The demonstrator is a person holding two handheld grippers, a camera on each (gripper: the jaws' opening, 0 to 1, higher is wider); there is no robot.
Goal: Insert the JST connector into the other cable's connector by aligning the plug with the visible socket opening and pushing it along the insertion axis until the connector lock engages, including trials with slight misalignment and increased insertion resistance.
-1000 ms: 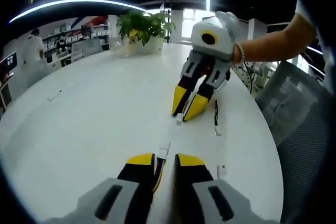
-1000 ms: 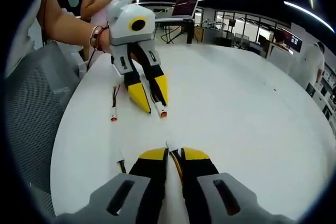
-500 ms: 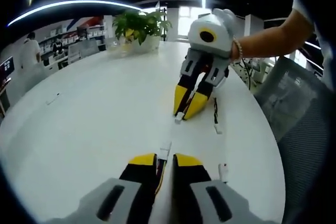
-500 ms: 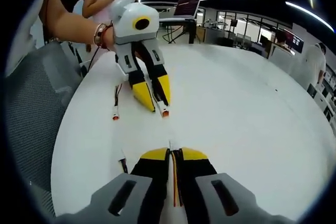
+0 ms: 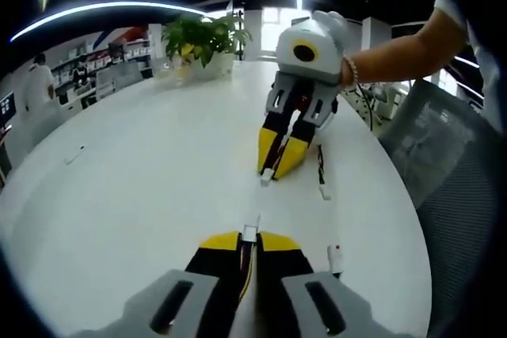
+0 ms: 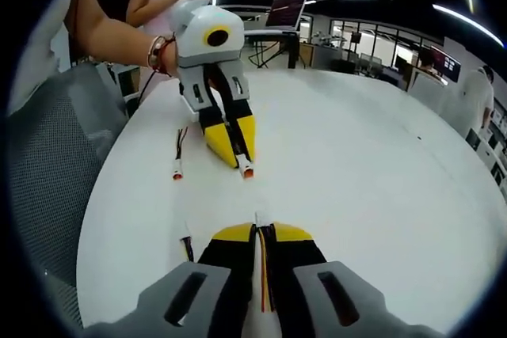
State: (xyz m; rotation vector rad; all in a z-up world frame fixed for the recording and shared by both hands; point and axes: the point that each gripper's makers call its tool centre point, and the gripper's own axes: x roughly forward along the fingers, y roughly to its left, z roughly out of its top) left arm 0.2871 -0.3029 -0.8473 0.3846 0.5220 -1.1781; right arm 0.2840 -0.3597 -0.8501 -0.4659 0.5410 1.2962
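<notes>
A white-tipped connector point(image 5: 251, 233) pokes out between closed yellow-tipped jaws, its wires trailing back between them. Facing it, apart above the white table, a red-tipped connector point(image 6: 246, 170) (on a red-and-black lead) pokes from the opposite jaws.

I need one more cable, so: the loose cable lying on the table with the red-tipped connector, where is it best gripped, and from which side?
Grip the connector body, from above, jaws across its short width. The loose cable lies flat on the table; its thin wires would likely slip.
</notes>
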